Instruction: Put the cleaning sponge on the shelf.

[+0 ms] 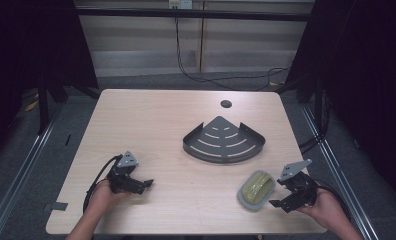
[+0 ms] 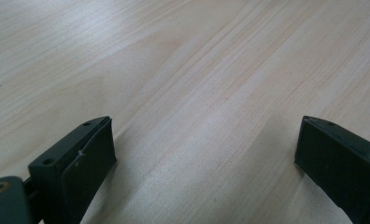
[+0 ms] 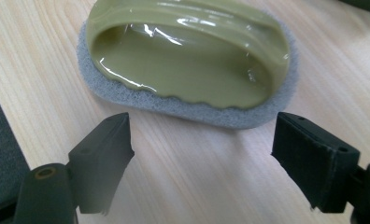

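A scrubbing pad (image 1: 256, 189) with a glossy olive-green handle on a grey sponge base lies flat near the table's front right. In the right gripper view the pad (image 3: 188, 60) sits just beyond the jaws, which stand wide apart with bare wood between them. My right gripper (image 1: 282, 195) is open, close to the pad's right side. A dark grey fan-shaped corner shelf (image 1: 223, 140) with slots lies at the table's middle. My left gripper (image 1: 145, 184) rests open at the front left; its view has my left gripper (image 2: 205, 144) over bare wood.
The light wooden table (image 1: 151, 120) has a round cable hole (image 1: 226, 104) near its far edge. Black cables (image 1: 206, 75) run across the floor behind it. Metal rails flank the table on both sides.
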Demonstrator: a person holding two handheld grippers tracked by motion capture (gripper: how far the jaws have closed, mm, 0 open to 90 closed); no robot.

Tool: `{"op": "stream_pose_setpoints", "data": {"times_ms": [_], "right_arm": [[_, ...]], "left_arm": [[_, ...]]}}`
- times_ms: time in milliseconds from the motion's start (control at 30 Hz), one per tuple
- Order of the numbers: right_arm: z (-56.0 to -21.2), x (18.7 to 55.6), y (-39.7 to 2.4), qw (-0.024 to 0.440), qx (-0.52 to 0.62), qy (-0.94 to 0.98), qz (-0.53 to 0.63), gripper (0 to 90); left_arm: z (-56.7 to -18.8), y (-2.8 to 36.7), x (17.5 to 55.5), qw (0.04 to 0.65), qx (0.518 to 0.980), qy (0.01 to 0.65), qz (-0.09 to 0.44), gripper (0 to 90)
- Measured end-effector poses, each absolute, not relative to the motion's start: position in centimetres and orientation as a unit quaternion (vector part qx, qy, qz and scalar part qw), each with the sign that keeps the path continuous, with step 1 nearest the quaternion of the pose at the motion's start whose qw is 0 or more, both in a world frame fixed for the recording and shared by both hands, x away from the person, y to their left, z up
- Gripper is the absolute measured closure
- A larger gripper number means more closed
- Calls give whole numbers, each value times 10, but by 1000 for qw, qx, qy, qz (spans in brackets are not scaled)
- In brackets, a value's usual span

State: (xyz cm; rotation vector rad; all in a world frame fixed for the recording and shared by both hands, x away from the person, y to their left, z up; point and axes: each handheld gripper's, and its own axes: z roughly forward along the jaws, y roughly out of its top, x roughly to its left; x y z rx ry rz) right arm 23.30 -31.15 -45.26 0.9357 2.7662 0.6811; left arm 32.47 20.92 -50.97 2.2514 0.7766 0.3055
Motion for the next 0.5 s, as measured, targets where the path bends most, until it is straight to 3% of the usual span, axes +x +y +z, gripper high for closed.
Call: {"op": "stream_pose_setpoints", "data": {"times_ms": [500], "right_arm": [[-433,243,-303,69,278,940,185,208]], "left_arm": [[-510,209,325,363,874,301,117,45]]}}
